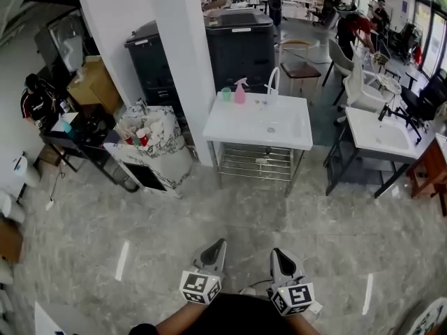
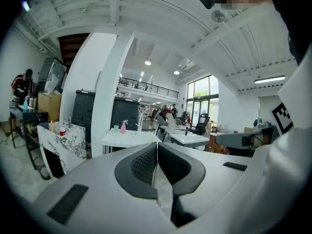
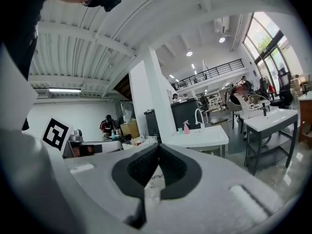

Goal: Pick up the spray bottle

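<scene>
marbled cabinet (image 1: 167, 160): far left, beside the white pillar (image 1: 174, 47); small cups stand on its top.
left hand-held gripper (image 1: 217, 243): at the near edge, low over the grey stone floor (image 1: 105, 243); its dark jaws are pressed together with nothing between them. It points toward the white bench (image 1: 234, 128) and is well apart from it.
green cup (image 1: 225, 94): upright at the far left corner of the bench, just left of the spray bottle (image 1: 239, 91).
spray bottle: pink, upright on the far left part of the bench, between the green cup and the tap (image 1: 271, 77); no gripper touches it.
tap: white and curved, at the far edge of the bench, right of the bottle.
bench: white top with a basin sunk in it, on a metal frame with a rack below; it stands just right of the pillar.
right hand-held gripper (image 1: 276, 251): near edge, just right of the left one; its jaws meet tip to tip and hold nothing.
second bench (image 1: 360, 121): white, far right, apart from the first.
</scene>
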### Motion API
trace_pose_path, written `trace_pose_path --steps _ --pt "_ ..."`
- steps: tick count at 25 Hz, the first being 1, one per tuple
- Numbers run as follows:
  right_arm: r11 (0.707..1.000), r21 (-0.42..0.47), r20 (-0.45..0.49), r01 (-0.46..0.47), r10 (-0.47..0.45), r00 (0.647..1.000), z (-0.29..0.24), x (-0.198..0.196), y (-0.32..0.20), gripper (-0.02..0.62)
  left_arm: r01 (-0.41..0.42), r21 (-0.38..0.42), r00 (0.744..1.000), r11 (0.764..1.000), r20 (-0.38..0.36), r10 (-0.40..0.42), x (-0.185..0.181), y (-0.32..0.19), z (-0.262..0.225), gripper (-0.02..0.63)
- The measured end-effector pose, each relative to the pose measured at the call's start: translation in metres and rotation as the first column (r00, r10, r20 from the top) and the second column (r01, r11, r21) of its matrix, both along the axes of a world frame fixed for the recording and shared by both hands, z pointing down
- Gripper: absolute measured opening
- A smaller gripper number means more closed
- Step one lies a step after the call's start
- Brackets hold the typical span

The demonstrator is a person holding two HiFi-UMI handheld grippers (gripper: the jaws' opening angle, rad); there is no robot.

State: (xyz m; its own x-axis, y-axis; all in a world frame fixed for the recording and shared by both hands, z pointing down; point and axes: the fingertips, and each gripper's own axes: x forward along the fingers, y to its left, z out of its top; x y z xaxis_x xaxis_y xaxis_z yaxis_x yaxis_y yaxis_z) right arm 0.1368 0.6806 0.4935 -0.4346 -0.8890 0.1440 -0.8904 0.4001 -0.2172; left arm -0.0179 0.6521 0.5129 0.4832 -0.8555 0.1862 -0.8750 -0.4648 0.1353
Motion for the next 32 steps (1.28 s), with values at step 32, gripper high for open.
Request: trace_pose_path --steps 32 --pt "0.979 -0.052 -0.140 -0.199 0.190 0.972 0.012 -0.084 -0.346 -0.002 -0.164 -0.001 0.986 0.986 0.002 0.164 -0.086 -0.339 0.011 0.021"
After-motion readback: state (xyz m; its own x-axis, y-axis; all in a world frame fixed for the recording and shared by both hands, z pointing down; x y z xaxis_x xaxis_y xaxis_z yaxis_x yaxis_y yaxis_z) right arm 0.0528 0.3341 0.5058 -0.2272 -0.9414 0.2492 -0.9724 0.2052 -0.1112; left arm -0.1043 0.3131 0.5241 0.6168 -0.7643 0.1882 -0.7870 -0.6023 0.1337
